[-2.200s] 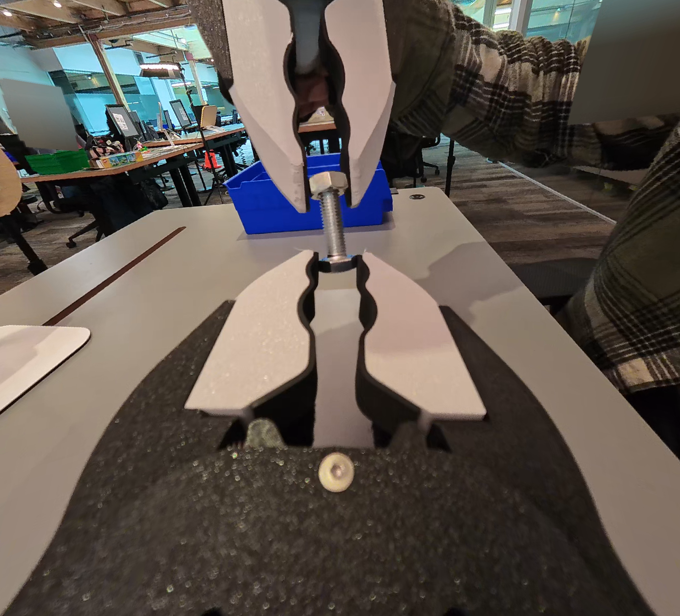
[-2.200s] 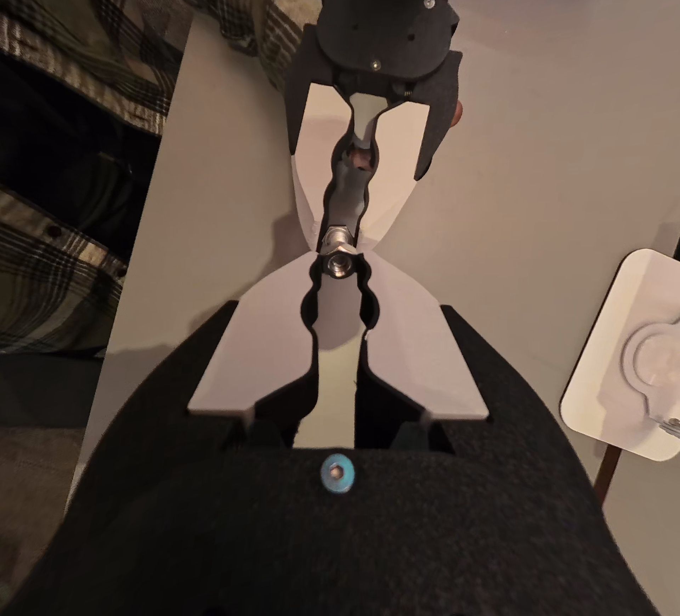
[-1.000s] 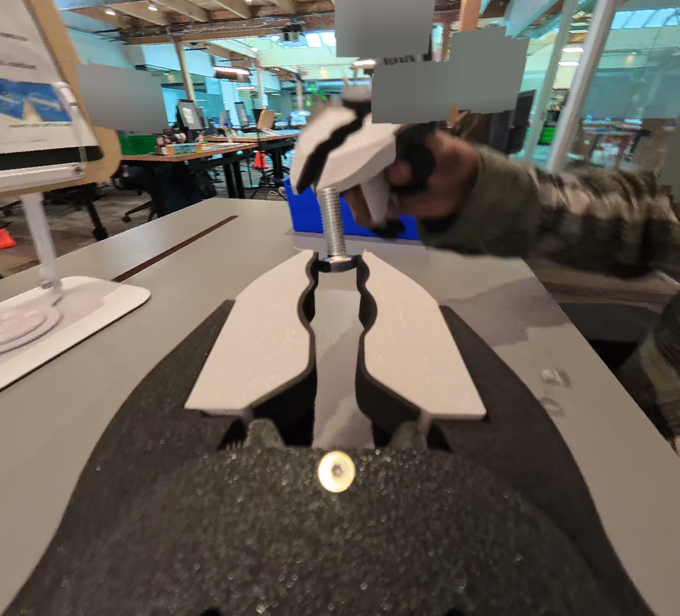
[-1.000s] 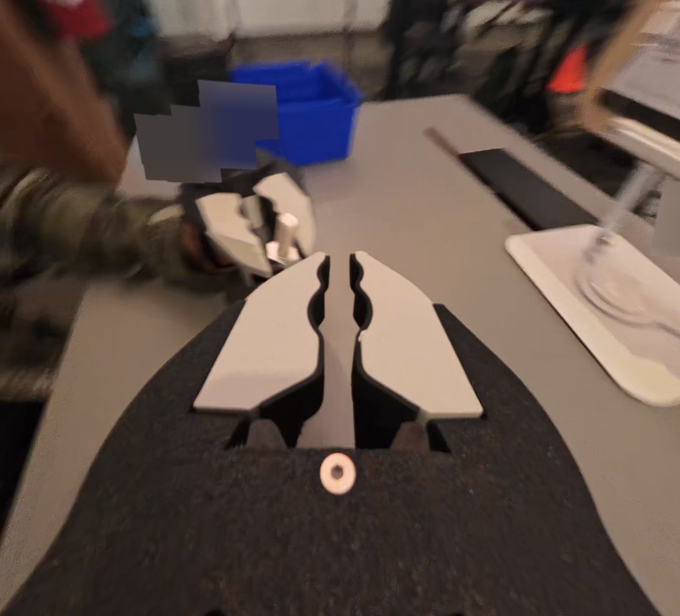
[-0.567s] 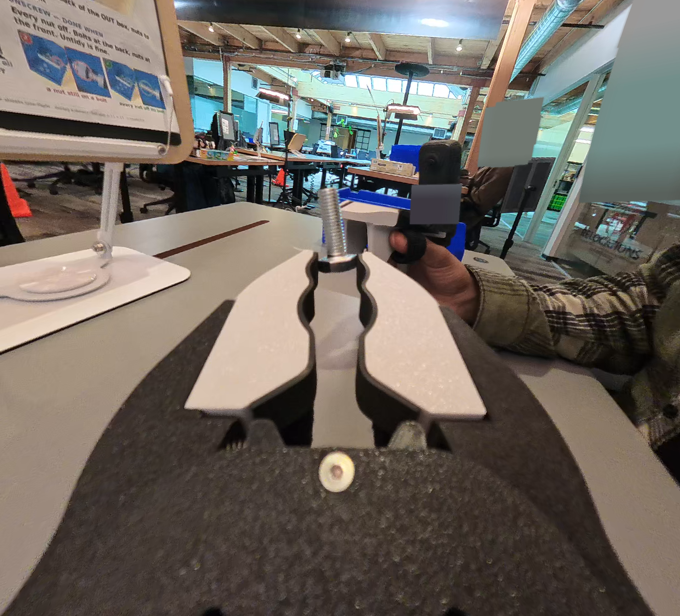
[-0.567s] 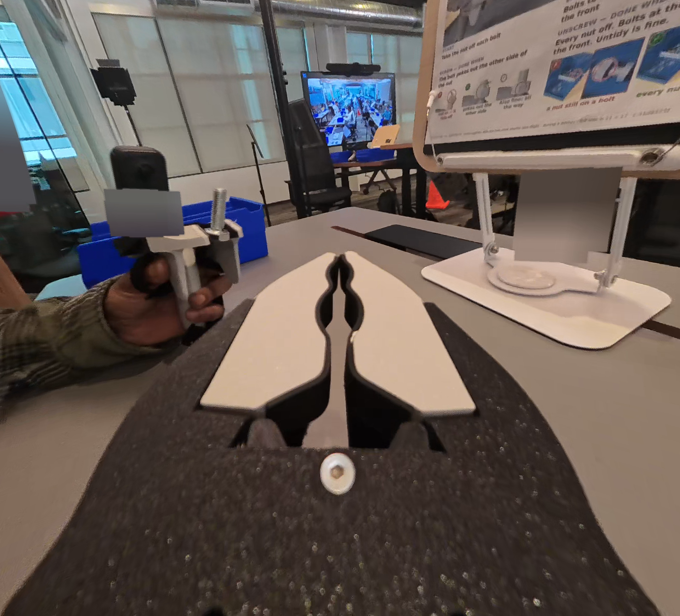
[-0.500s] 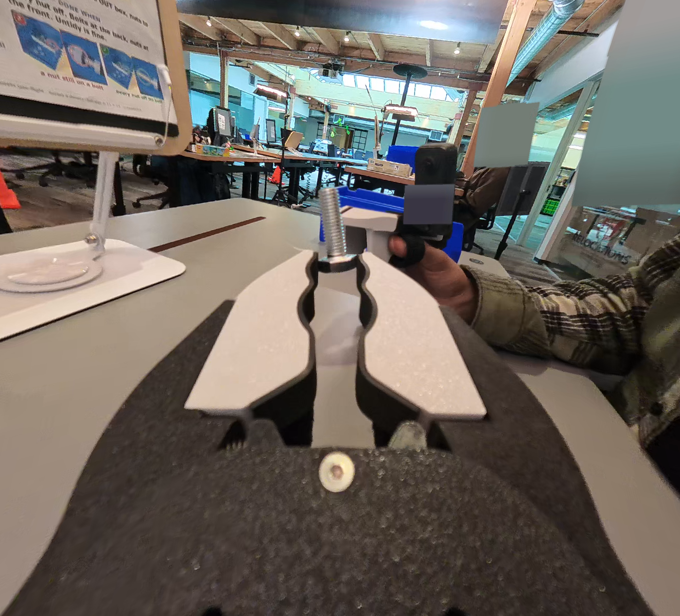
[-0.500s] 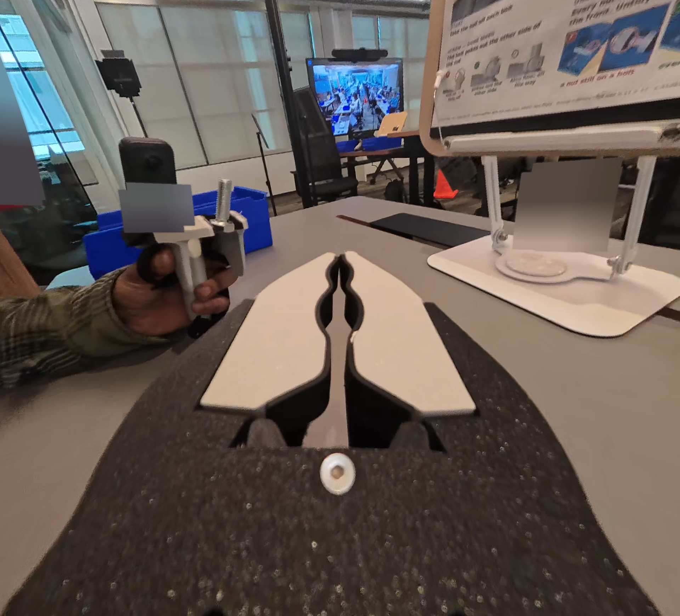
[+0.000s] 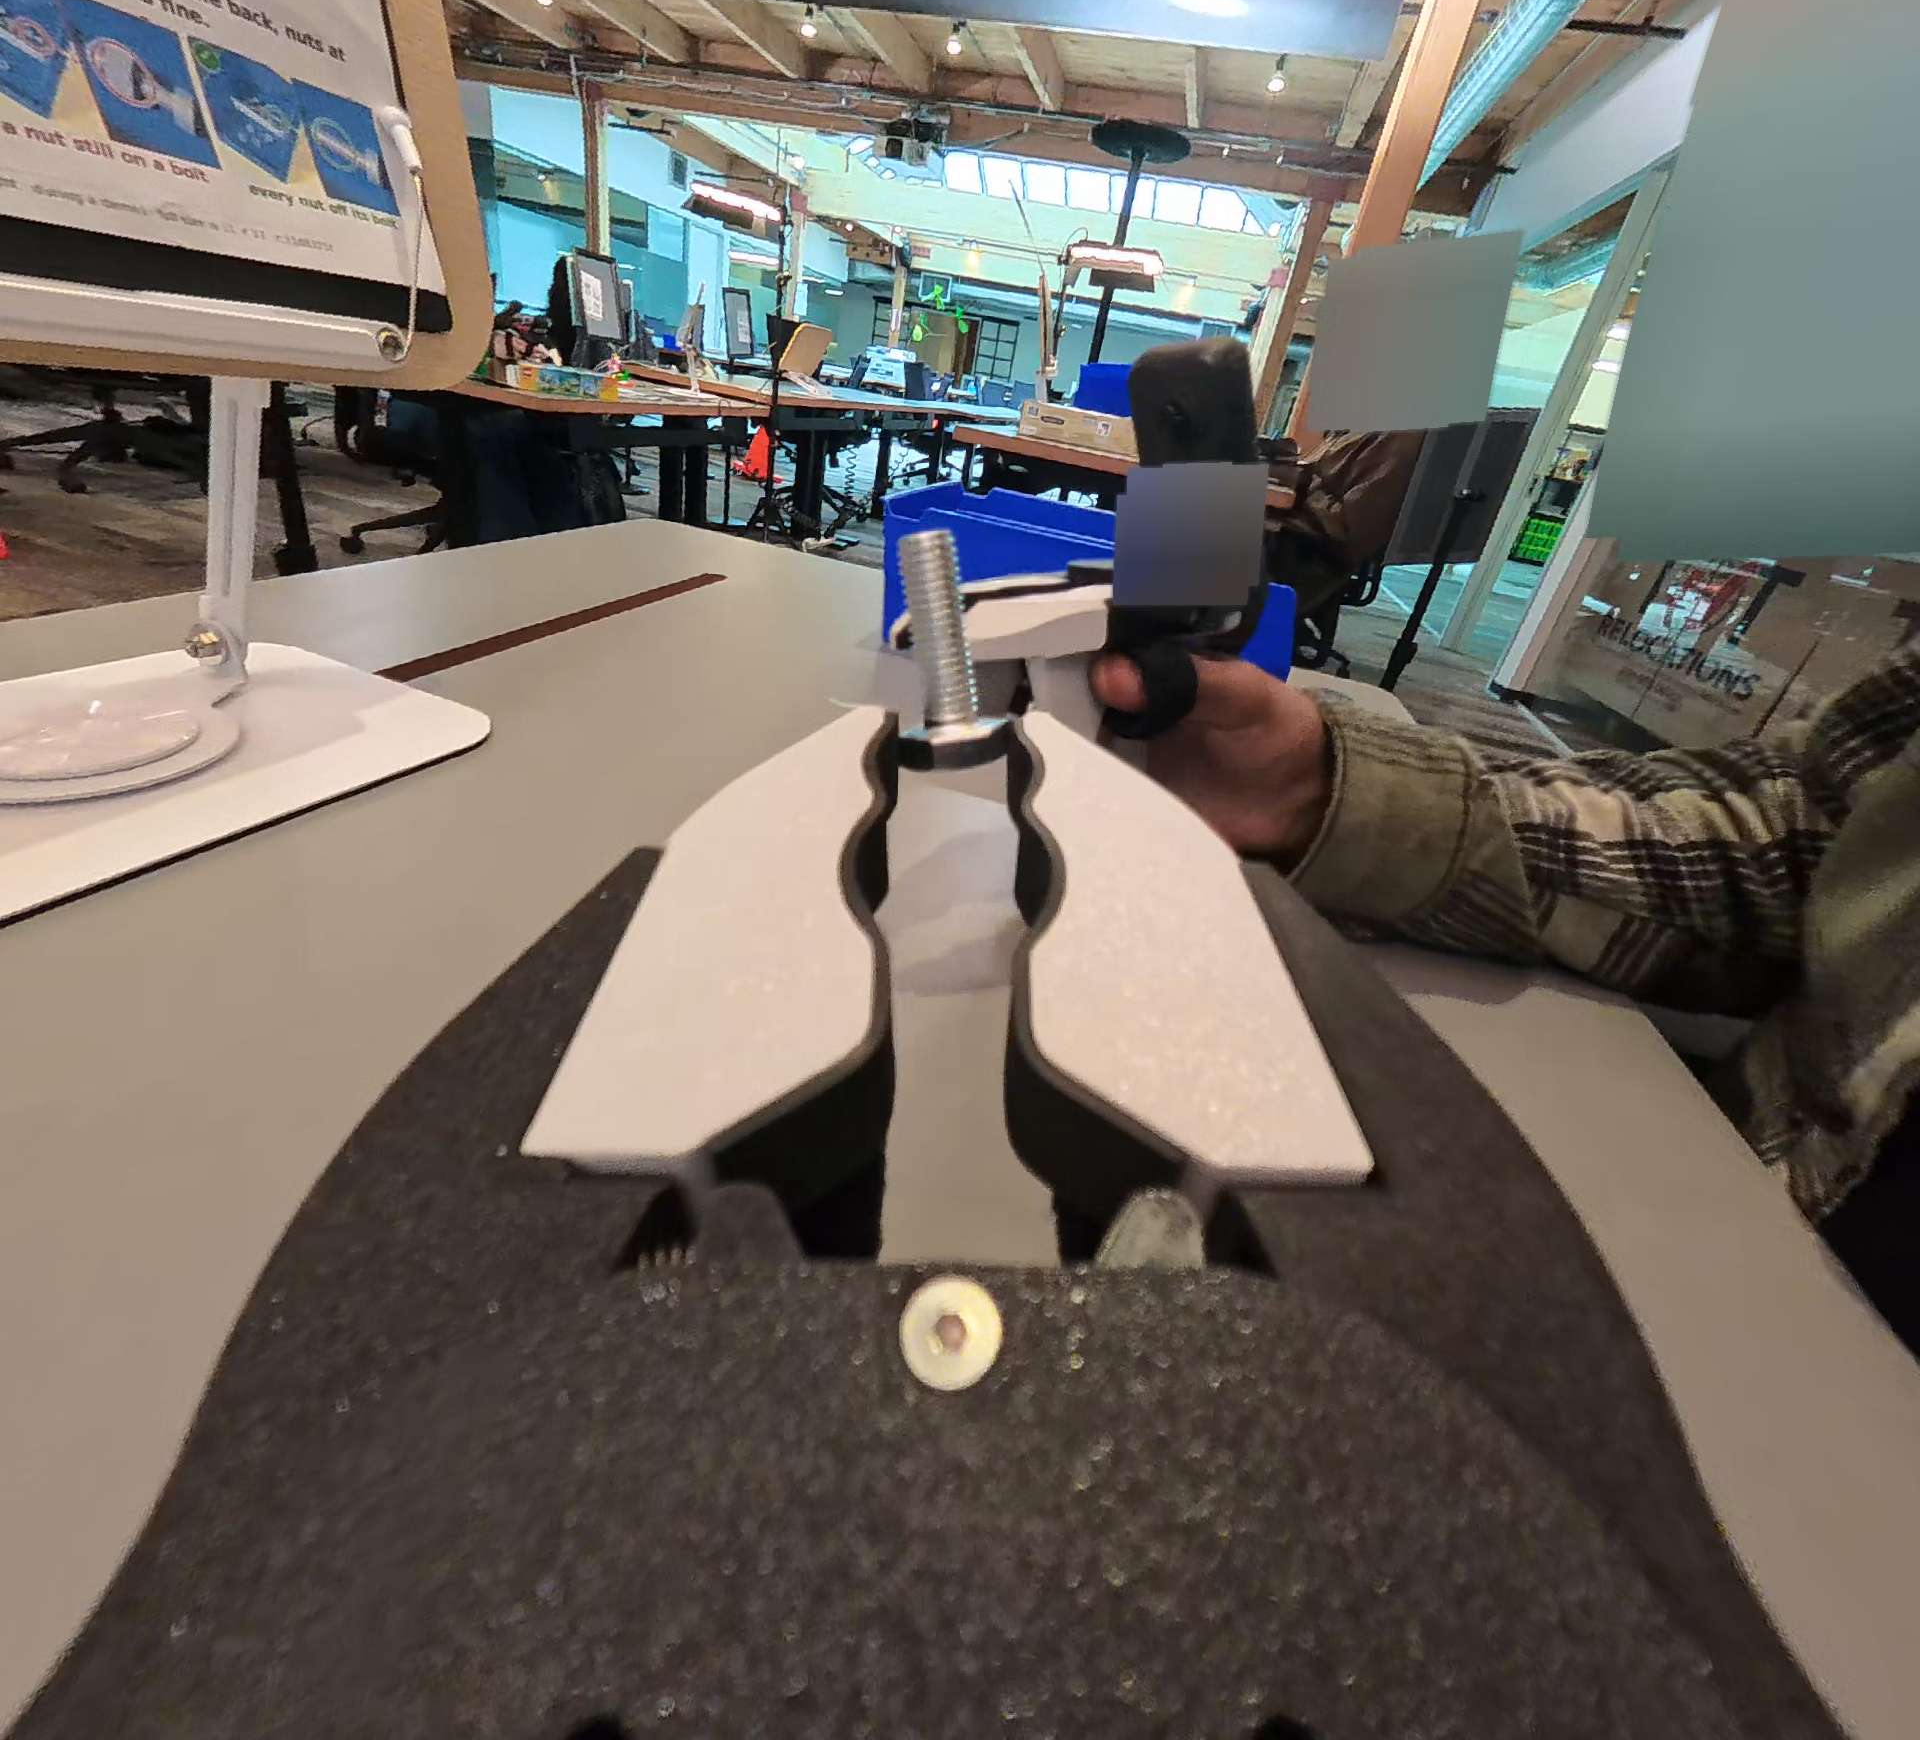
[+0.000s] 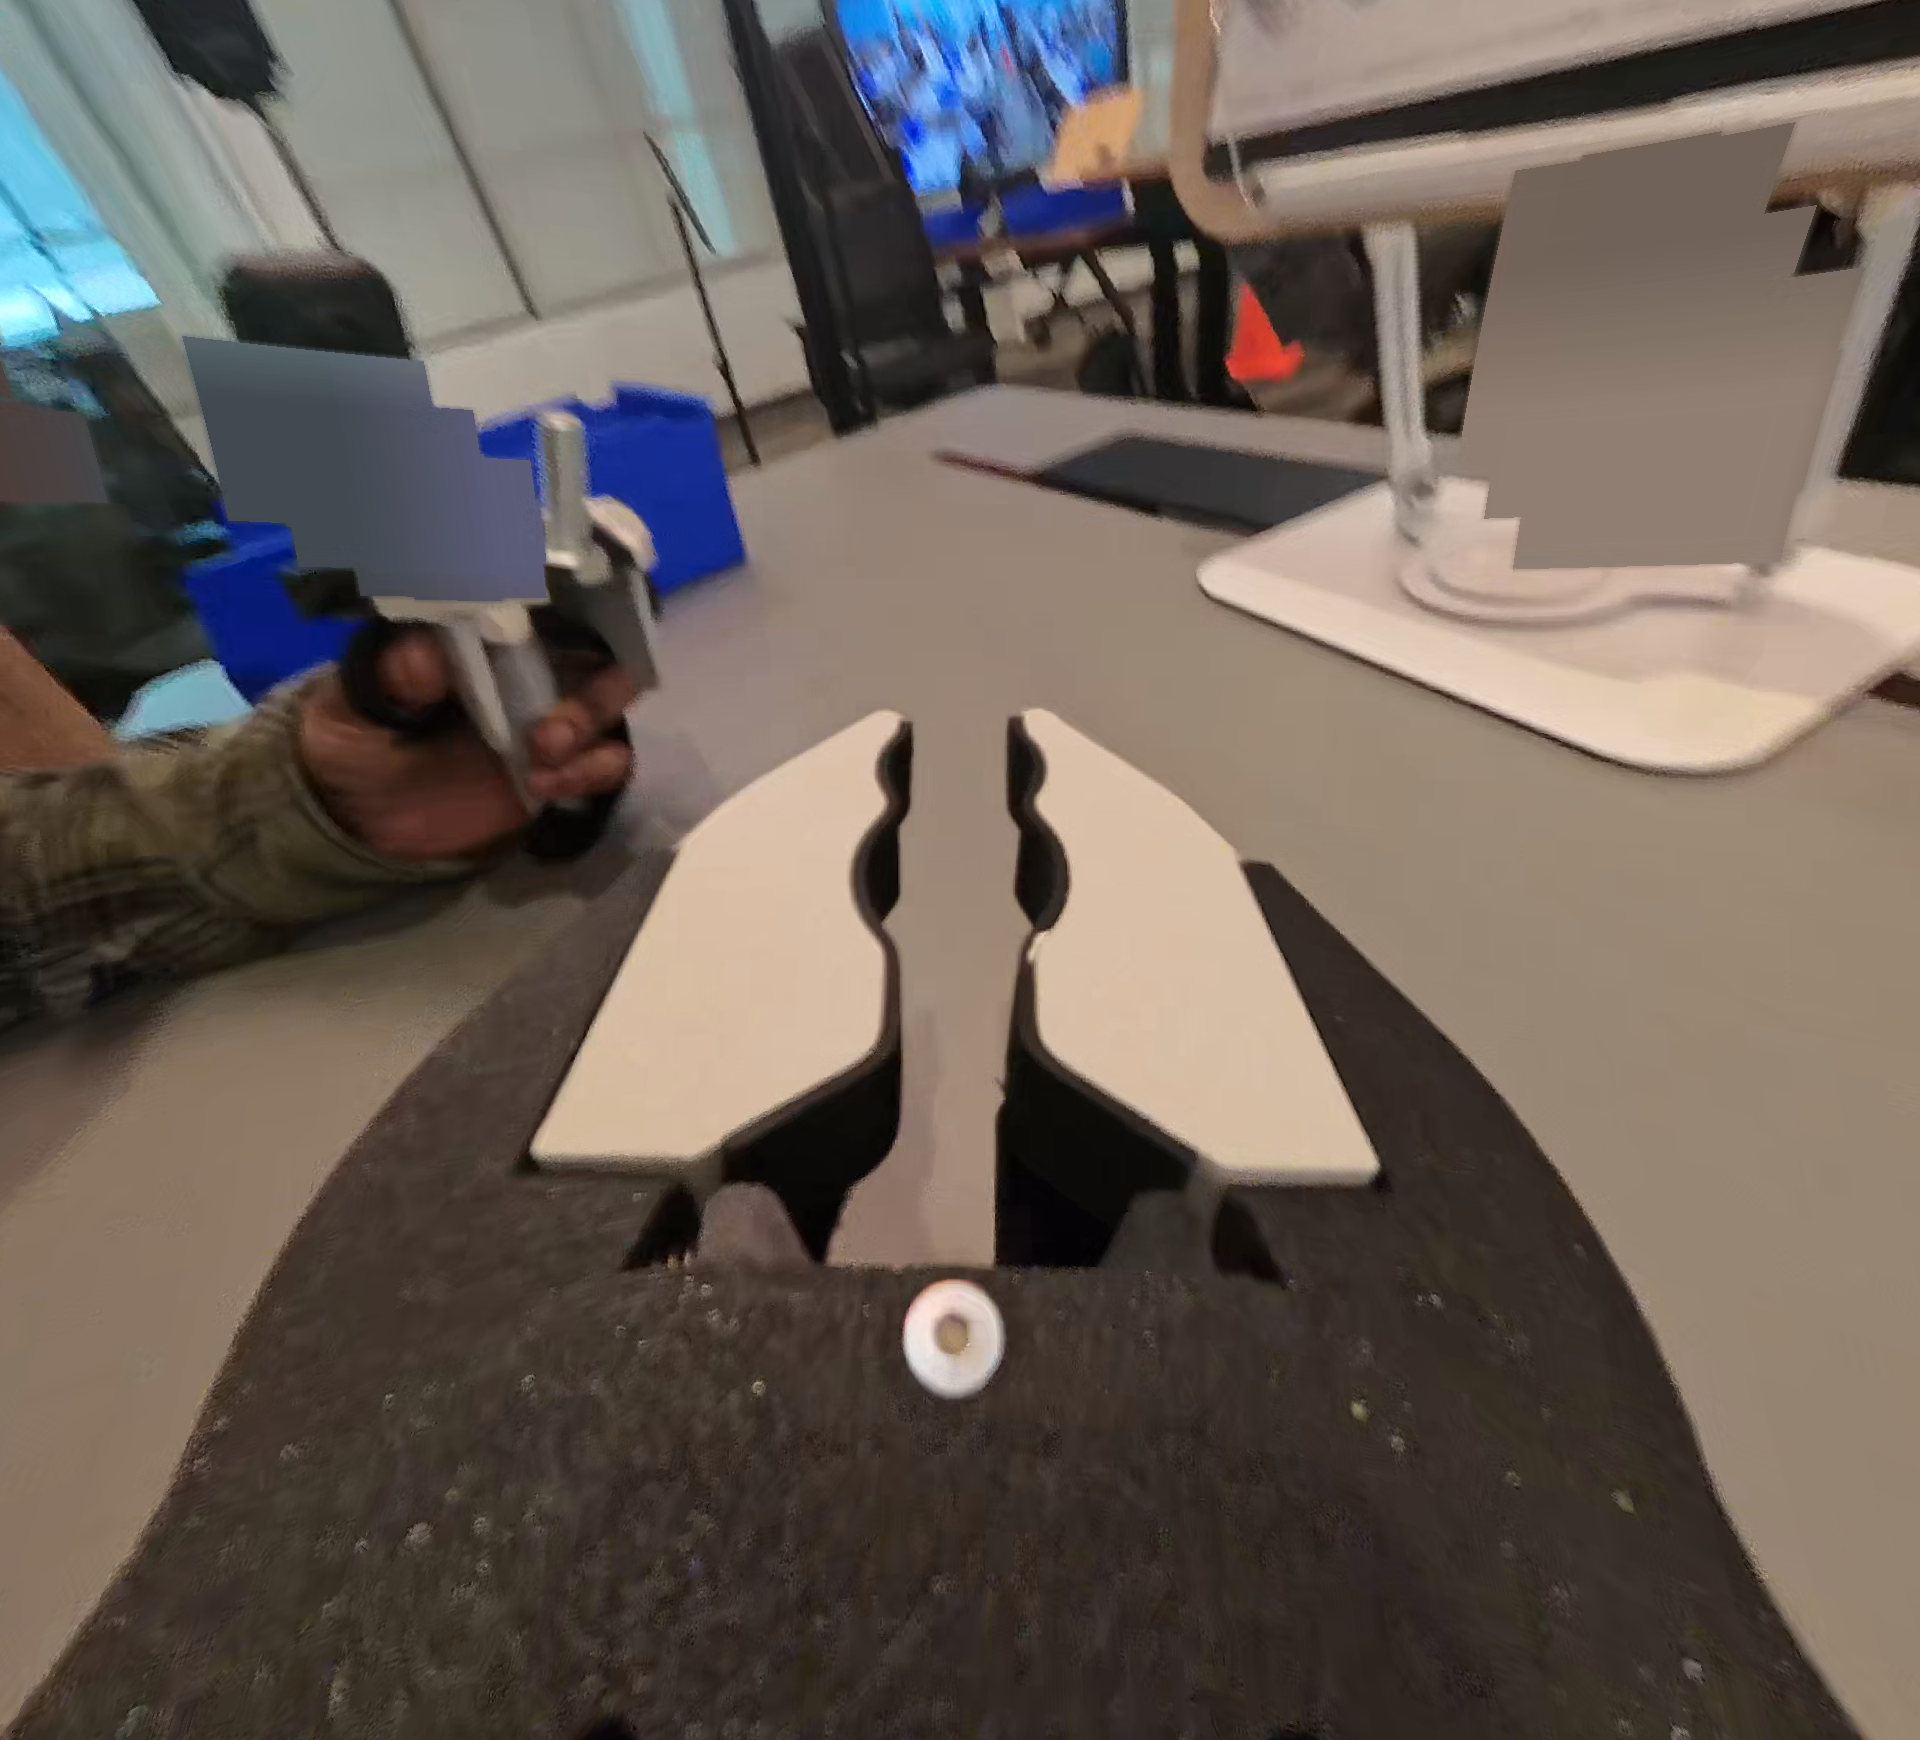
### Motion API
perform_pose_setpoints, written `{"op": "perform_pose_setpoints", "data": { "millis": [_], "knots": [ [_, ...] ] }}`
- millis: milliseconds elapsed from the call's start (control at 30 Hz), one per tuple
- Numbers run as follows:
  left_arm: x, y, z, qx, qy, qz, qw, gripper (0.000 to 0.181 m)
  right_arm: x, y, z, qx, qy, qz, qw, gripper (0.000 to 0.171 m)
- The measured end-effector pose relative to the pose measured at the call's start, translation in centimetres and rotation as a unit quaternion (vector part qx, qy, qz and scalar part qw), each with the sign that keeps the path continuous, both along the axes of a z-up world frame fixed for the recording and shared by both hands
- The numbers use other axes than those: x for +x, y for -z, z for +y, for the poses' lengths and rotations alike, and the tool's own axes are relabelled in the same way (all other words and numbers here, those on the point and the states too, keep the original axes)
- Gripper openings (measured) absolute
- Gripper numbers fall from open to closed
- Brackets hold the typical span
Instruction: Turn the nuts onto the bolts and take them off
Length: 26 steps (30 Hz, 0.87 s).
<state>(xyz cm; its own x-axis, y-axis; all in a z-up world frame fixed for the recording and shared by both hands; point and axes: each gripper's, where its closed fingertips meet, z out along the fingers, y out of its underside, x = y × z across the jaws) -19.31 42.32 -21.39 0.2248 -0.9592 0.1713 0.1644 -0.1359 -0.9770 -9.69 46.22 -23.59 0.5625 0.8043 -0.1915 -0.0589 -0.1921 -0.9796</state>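
My left gripper (image 9: 951, 734) is shut on the hex head of a silver bolt (image 9: 935, 641), which stands upright with its threads pointing up. No nut shows on the bolt or elsewhere. It also shows in the right wrist view, where the bolt (image 10: 561, 485) rises from the left gripper (image 10: 608, 563) at the left. My right gripper (image 10: 961, 734) is open and empty, low over the grey table (image 10: 1351, 911). In the left wrist view the right gripper (image 9: 997, 620) sits just behind and right of the bolt, held in a hand (image 9: 1236, 755).
A blue bin (image 9: 997, 516) stands behind the grippers, also seen in the right wrist view (image 10: 665, 485). A white stand with an instruction board (image 9: 208, 734) is on the table's left, at the right in the right wrist view (image 10: 1558, 641). A dark strip (image 10: 1195, 475) lies farther back. Across from one pair of fingers to the other is roughly 11 centimetres.
My right gripper has left the top of the bolt and dropped down beside it. Its fingers have since opened from nearly shut. My left gripper still holds the bolt upright.
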Motion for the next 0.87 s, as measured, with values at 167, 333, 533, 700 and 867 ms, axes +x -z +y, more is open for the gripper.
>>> {"op": "perform_pose_setpoints", "data": {
  "millis": [167, 333, 533, 700, 867],
  "knots": [
    [-0.4, 1.6, 1.4, -0.026, -0.043, 0.074, 0.996, 0.019, 4.7, 4.3, 0.1, -0.076, 0.076, -0.161, 0.981, 0.032],
    [-2.6, 4.9, 3.4, -0.061, -0.127, 0.209, 0.968, 0.019, 7.8, 7.7, -1.1, -0.137, 0.123, -0.235, 0.954, 0.045],
    [-5.8, 5.9, 3.0, -0.053, -0.190, 0.255, 0.947, 0.019, 8.6, 9.9, -2.0, -0.192, 0.133, -0.284, 0.930, 0.060],
    [-7.6, 7.9, 2.8, -0.085, -0.223, 0.308, 0.921, 0.019, 8.7, 10.7, -2.0, -0.193, 0.143, -0.321, 0.916, 0.071],
    [-9.0, 10.6, 1.9, -0.132, -0.238, 0.378, 0.885, 0.019, 9.1, 11.0, -2.2, -0.209, 0.151, -0.316, 0.913, 0.099]
  ]
}}
